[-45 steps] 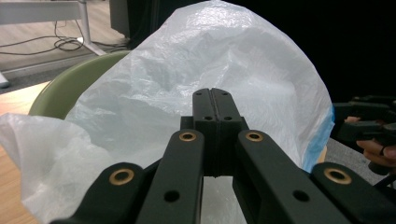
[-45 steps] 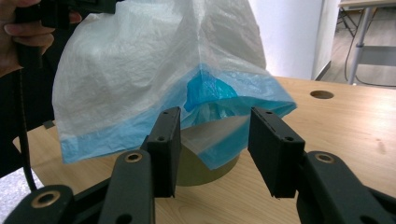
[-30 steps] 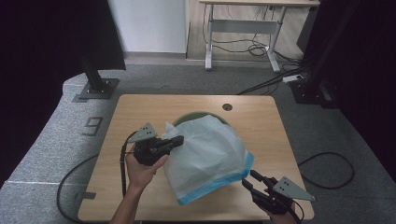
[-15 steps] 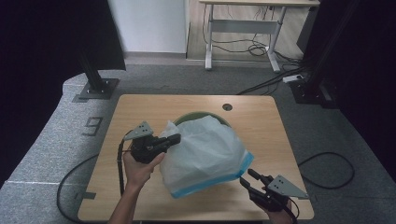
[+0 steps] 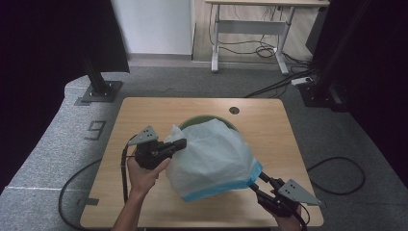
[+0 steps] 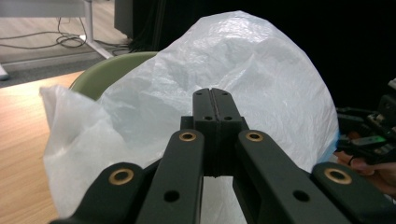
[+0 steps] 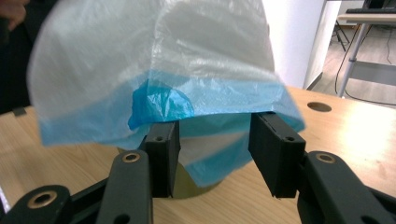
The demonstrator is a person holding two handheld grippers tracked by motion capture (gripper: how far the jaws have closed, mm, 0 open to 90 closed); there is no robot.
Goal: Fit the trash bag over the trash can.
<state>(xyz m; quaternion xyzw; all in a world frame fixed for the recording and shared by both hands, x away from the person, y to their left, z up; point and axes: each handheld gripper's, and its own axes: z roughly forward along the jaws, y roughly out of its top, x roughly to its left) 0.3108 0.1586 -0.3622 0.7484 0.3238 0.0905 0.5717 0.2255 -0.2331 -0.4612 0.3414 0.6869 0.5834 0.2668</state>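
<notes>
White bin liner (image 5: 214,161) draped over green bin (image 5: 204,118) on wooden table (image 5: 279,125), apparently being fitted. Left gripper (image 5: 177,144): jaws clamped tight on the liner's near edge, anchoring it. Right gripper (image 5: 256,182): jaws half-open beneath blue hem (image 7: 161,102), film hanging between, unpinched, seemingly ready to pull the mouth wider.
</notes>
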